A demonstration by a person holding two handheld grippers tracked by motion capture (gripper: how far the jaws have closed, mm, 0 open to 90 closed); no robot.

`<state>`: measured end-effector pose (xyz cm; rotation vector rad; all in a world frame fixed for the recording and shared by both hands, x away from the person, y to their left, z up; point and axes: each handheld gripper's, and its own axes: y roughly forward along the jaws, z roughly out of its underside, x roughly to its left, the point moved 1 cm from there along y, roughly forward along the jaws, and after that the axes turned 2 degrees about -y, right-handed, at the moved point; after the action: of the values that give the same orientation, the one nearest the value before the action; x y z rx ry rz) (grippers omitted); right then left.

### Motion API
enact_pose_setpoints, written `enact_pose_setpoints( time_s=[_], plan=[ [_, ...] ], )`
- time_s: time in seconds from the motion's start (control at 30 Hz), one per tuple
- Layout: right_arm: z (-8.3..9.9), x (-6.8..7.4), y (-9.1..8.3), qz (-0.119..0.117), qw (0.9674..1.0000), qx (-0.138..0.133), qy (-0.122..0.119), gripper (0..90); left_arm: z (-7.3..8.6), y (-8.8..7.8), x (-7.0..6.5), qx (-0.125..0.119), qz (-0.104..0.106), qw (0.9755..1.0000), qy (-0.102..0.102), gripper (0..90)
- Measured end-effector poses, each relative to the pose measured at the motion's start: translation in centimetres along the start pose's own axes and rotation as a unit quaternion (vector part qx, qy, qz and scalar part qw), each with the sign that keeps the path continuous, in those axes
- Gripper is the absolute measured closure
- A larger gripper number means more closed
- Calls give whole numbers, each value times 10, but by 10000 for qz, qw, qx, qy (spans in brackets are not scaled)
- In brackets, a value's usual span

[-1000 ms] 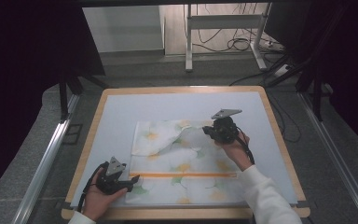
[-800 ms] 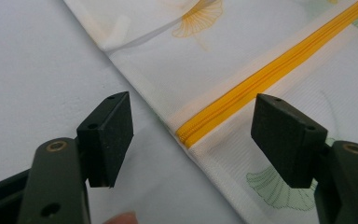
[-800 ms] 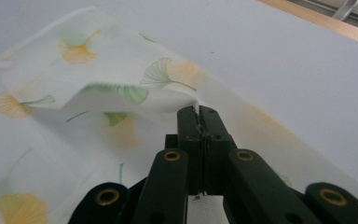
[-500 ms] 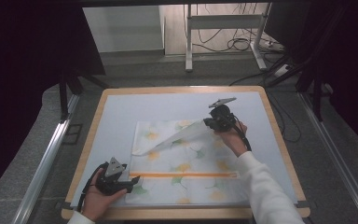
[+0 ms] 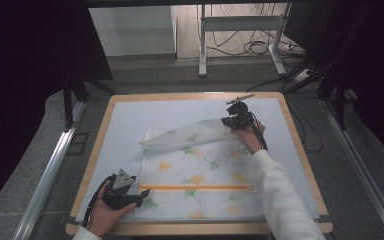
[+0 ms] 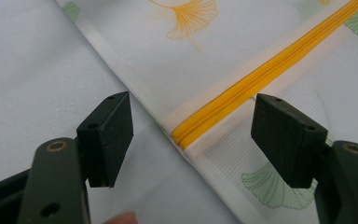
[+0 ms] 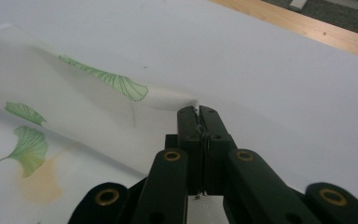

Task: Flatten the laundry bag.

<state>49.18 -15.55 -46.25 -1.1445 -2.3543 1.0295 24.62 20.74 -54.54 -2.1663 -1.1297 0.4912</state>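
While its far right corner is pinched and lifted, the white cloth [image 5: 195, 175] with green and orange leaf print lies mostly flat on the middle of the tabletop [image 5: 125, 125]. An orange zipper [image 5: 195, 188] runs across the cloth's near part, parallel to the near edge. The raised corner makes a long fold [image 5: 180, 137] that slopes from the cloth's far left side up toward the right gripper [image 5: 230, 121], so the far strip of the cloth is off the surface and shows its paler underside.

Right gripper: jaws clenched on the cloth corner, fabric visible squeezed between them in the right gripper view [image 7: 197, 116], held over the far right part of the tabletop, above the grey surface. A hand in a white sleeve [image 5: 280, 195] carries it.

Left gripper [image 5: 142, 192]: jaws spread wide, nothing between the pads, low at the cloth's near left edge. In the left gripper view [image 6: 191, 135] the zipper's end sits between the two open jaws, one jaw over bare tabletop and the other over the printed cloth; contact with the fabric cannot be told.

Wooden rim [image 5: 190, 229] frames the tabletop; dark floor and cables [image 5: 260, 47] beyond.
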Motion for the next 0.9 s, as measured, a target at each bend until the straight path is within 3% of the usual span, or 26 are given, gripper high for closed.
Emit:
enact_pose_setpoints(
  time_s=[0.27, 0.37, 0.4, 0.47, 0.53, 0.73, 0.9],
  plan=[
    [-3, -28, 14, 171, 9987, -34, 482, 863, 0, 1, 0, 27, 17, 10000, 13, 293],
    [-2, -34, 17, 422, 9976, -28, 543, 740, 1, 1, 1, 24, 12, 10000, -2, 293],
    [-2, -34, 17, 422, 9976, -28, 543, 740, 1, 1, 1, 24, 12, 10000, -2, 293],
    [-1, -38, 16, 592, 9962, -97, 626, 574, 1, 1, 2, 27, 8, 10000, -8, 293],
    [-1, -44, 12, 739, 9941, -263, 743, 483, 1, 1, 1, 34, 8, 10000, 5, 293],
    [-4, -43, -6, 804, 9928, -496, 734, 433, 0, 2, 1, 34, 9, 10000, 9, 292],
    [-7, -36, -25, 761, 9941, -608, 484, 424, 0, 1, 0, 31, 9, 10000, 21, 293]
  ],
)
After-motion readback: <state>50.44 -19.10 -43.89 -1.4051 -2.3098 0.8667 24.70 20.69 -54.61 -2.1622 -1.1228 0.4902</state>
